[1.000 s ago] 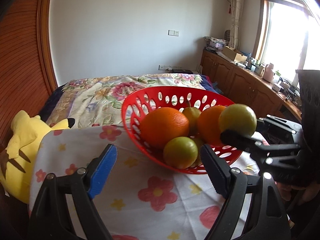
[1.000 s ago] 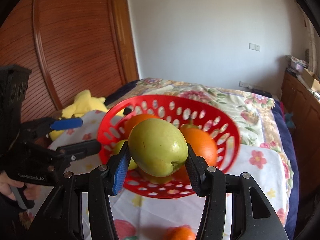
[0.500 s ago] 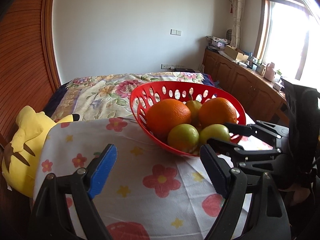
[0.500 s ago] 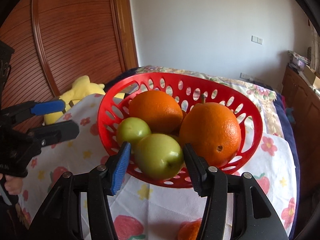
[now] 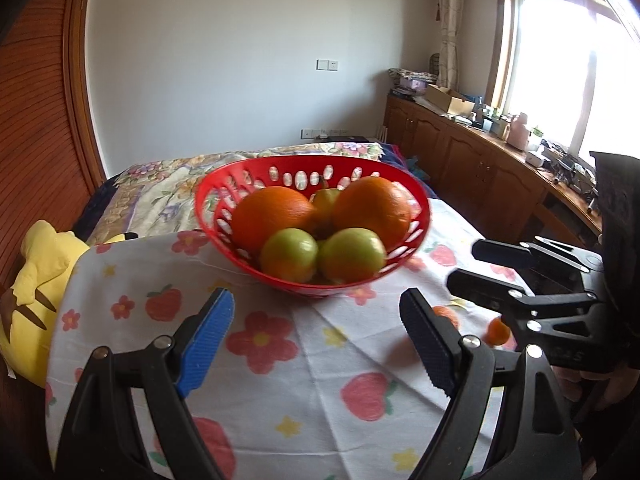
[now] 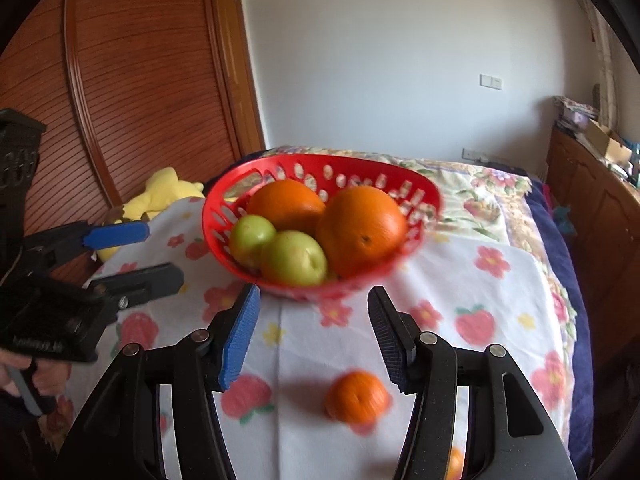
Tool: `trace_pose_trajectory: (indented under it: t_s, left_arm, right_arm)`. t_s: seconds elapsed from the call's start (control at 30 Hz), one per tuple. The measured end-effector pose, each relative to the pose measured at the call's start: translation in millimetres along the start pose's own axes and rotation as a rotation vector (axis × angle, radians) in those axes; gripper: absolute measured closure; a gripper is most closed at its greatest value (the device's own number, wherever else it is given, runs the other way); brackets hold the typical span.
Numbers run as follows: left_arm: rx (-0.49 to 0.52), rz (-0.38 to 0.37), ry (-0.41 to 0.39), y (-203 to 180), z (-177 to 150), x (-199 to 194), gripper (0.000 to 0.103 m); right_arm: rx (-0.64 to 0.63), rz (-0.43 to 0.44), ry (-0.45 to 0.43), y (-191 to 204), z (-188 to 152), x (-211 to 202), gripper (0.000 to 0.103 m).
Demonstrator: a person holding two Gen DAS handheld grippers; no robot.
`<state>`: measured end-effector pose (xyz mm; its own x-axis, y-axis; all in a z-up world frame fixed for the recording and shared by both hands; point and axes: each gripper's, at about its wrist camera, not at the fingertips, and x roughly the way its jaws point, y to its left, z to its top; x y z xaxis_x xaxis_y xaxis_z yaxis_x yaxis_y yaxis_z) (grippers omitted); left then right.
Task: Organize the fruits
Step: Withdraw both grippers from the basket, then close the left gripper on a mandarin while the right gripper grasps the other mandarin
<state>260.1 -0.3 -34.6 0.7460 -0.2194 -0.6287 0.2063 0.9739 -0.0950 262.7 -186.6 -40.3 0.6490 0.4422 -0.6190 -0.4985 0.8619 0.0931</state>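
Observation:
A red perforated basket (image 5: 304, 160) (image 6: 320, 158) stands on the flower-print cloth. It holds two oranges (image 5: 274, 216) (image 6: 360, 228), two green apples (image 5: 352, 256) (image 6: 294, 258) and a smaller fruit behind them. My right gripper (image 6: 314, 304) is open and empty, just in front of the basket; in the left wrist view the right gripper (image 5: 480, 268) shows at the right. My left gripper (image 5: 316, 312) is open and empty, a little short of the basket. A small mandarin (image 6: 356, 396) (image 5: 498, 330) lies on the cloth near the right gripper, partly behind it in the left wrist view.
A yellow plush toy (image 5: 36, 280) (image 6: 164, 196) lies at the cloth's left edge. Behind the basket is a flowered bedspread (image 6: 480, 188). Wooden cabinets (image 5: 480, 168) line the right wall. A second mandarin (image 6: 456, 464) peeks out at the near edge.
The right gripper lowered the green apple into the basket, let it go and drew back. The left gripper also pulled back, so the basket looks farther away.

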Motion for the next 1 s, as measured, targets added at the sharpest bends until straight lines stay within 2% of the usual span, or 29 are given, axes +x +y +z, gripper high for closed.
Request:
trace_pose_trajectory:
  t_s: [0.23,0.43,0.67,0.83,1.0]
  left_arm:
    - [0.029,-0.027,-0.009,-28.5,-5.0,1.7,0.018]
    - [0.049,-0.053,0.010,-48.5,-11.6,11.5,0.018]
    - [0.076,-0.069,0.037,-65.4,-16.5,25.7,0.018]
    - [0.088,-0.105,0.072,-74.1,-19.5,41.0,0.018]
    - [0.095,-0.109,0.106,-82.0,-25.9,54.9,0.018]
  right_arm:
    - [0.043,-0.049,0.018,-29.9,-31.3,-28.9,0.045]
    - [0.091,-0.081,0.054,-53.6,-57.0,-34.3,0.045]
    - [0.116,-0.087,0.077,-67.9,-72.2,-32.8,0.049]
    - [0.121,-0.085,0.127,-71.8,-80.3,-23.4,0.053]
    - [0.124,-0.082,0.166,-74.3,-92.4,-15.2,0.056]
